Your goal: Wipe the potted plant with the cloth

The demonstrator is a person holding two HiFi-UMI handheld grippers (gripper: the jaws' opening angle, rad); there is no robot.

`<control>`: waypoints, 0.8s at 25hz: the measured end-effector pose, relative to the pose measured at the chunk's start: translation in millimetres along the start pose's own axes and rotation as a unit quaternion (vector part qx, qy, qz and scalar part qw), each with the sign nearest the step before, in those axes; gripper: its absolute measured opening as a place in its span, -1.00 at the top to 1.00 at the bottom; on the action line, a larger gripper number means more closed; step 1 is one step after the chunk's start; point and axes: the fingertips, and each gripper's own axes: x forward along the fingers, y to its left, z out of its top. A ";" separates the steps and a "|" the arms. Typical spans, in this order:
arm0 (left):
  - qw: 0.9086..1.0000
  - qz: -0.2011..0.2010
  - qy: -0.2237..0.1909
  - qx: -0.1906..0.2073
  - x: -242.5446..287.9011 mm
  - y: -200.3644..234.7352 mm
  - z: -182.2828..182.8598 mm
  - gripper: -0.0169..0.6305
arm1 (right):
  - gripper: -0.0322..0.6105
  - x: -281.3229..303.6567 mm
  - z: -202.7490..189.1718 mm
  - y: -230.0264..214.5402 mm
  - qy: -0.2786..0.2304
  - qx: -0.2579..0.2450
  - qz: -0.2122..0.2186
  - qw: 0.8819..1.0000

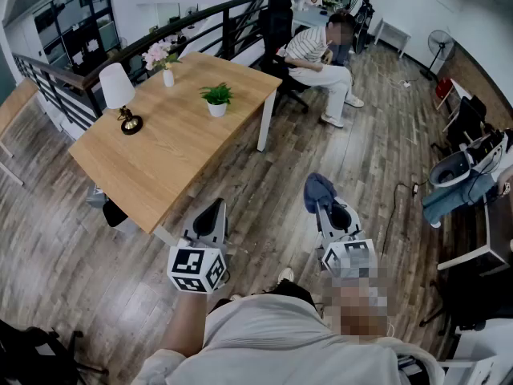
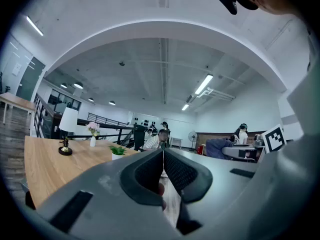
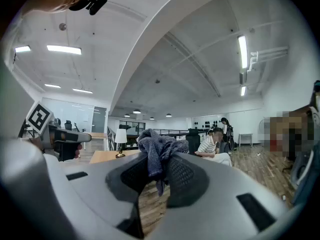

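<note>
Right claw pinching cloth; left claw pressed together, empty. We note potted plant on table, well ahead-left of both. Left claw nearer table; we judge right claw must reach across.

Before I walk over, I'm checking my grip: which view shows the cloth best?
The right gripper view: the cloth sits large and centred, pinched in the right hand-held gripper. The head view shows it as a small blue bundle from above; the left gripper view shows only a distant bluish lump.
</note>
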 end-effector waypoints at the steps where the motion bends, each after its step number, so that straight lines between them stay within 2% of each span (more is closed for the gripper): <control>1: 1.000 0.000 0.000 0.001 0.4 0.0 0.4 0.90 | 0.50 0.8 0.2 0.3 0.000 -0.001 0.001 1.000; 20: 1.000 -0.002 0.016 -0.008 9.3 9.8 -11.1 0.90 | 0.50 17.8 -7.8 3.3 0.004 0.007 0.005 1.000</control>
